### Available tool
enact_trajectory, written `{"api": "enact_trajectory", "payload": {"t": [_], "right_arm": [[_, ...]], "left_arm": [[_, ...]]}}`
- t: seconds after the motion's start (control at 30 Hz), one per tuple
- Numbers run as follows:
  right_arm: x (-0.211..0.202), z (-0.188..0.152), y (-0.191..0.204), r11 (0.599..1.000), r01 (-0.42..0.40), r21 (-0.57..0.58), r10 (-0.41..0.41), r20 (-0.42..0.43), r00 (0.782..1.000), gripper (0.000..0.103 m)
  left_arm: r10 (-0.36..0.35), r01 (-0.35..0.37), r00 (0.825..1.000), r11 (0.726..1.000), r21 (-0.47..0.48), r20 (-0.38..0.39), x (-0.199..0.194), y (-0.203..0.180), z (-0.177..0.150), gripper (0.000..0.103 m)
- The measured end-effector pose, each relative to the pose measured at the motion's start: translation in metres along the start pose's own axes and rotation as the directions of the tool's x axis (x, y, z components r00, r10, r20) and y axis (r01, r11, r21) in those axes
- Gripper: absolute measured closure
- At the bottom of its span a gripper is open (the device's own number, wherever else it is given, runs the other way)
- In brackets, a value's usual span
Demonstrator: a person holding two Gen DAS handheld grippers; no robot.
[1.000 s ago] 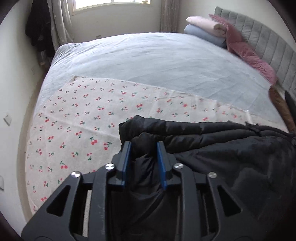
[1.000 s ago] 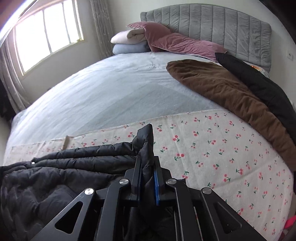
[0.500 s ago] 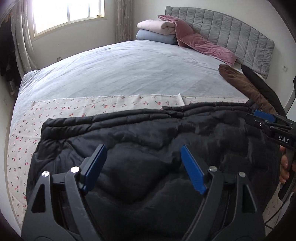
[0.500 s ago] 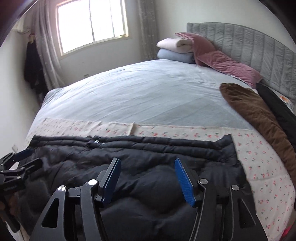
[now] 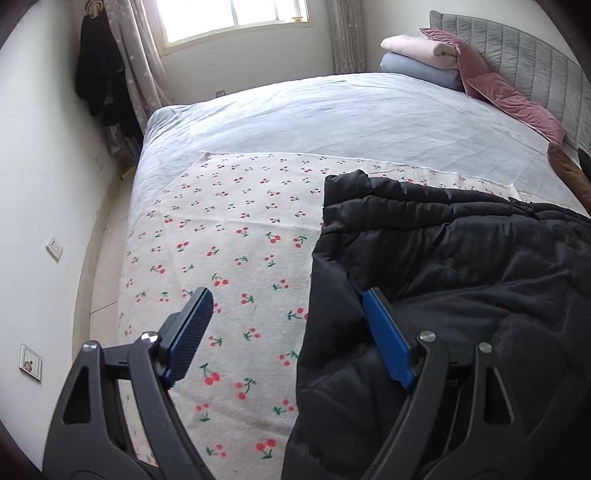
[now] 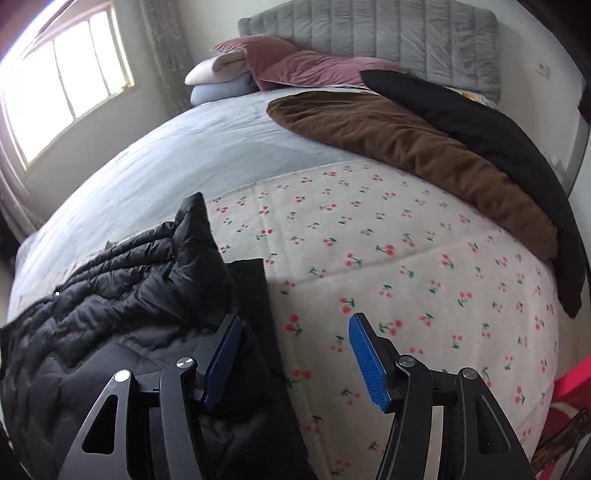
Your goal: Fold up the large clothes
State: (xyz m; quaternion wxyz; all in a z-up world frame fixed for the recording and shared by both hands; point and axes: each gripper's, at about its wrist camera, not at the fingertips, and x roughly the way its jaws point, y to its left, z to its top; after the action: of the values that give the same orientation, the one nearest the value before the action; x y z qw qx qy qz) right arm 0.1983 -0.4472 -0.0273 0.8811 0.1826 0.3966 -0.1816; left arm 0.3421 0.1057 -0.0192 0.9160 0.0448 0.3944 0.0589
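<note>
A black puffer jacket (image 5: 461,266) lies on a white cherry-print cloth (image 5: 236,236) at the near end of the bed. My left gripper (image 5: 286,314) is open and empty, straddling the jacket's left edge low over it. In the right wrist view the jacket (image 6: 122,288) fills the lower left, one corner standing up. My right gripper (image 6: 295,338) is open and empty over the jacket's right edge, its left finger above the fabric and its right finger over the cloth (image 6: 406,258).
A brown garment (image 6: 406,147) and a black garment (image 6: 498,147) lie on the bed's right side. Pillows and folded blankets (image 5: 436,62) sit by the grey headboard (image 6: 388,33). A wall (image 5: 37,184) runs close on the left. Dark clothes (image 5: 99,81) hang by the window.
A second ago both grippers were shut on the jacket's corners. They let go and opened, then swung outward to the jacket's left and right edges.
</note>
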Motion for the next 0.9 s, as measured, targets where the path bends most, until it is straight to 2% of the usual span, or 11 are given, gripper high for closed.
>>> {"api": "enact_trajectory", "payload": {"t": [0.17, 0.3, 0.4, 0.47, 0.57, 0.7, 0.9], "right_arm": [[-0.045, -0.020, 0.029, 0.993, -0.063, -0.101, 0.064, 0.007, 0.998, 0.041], [-0.082, -0.050, 0.064, 0.976, -0.114, -0.184, 0.118, 0.015, 0.993, 0.033], [-0.109, -0.077, 0.079, 0.967, -0.139, -0.213, 0.145, 0.014, 0.989, 0.027], [-0.123, -0.094, 0.085, 0.961, -0.160, -0.225, 0.164, 0.002, 0.986, 0.024], [-0.143, -0.123, 0.093, 0.956, -0.173, -0.238, 0.173, -0.019, 0.985, 0.021], [-0.166, -0.160, 0.099, 0.955, -0.157, -0.250, 0.152, -0.041, 0.988, 0.017], [-0.201, -0.204, 0.108, 0.944, -0.156, -0.289, 0.151, -0.040, 0.988, 0.012]], "left_arm": [[-0.093, 0.092, 0.996, 0.995, 0.031, 0.017, -0.053, -0.032, -0.023, 0.019], [-0.120, 0.122, 0.992, 0.990, 0.073, -0.034, -0.093, -0.061, -0.049, 0.014], [-0.154, 0.155, 0.985, 0.988, 0.008, -0.075, -0.117, -0.066, -0.073, 0.005], [-0.187, 0.182, 0.976, 0.982, -0.048, -0.108, -0.128, -0.068, -0.089, 0.004], [-0.179, 0.171, 0.971, 0.983, -0.064, -0.156, -0.142, -0.073, -0.112, 0.004], [-0.152, 0.141, 0.972, 0.987, -0.072, -0.181, -0.162, -0.082, -0.141, 0.003], [-0.163, 0.153, 0.962, 0.986, -0.061, -0.219, -0.187, -0.102, -0.173, 0.003]]}}
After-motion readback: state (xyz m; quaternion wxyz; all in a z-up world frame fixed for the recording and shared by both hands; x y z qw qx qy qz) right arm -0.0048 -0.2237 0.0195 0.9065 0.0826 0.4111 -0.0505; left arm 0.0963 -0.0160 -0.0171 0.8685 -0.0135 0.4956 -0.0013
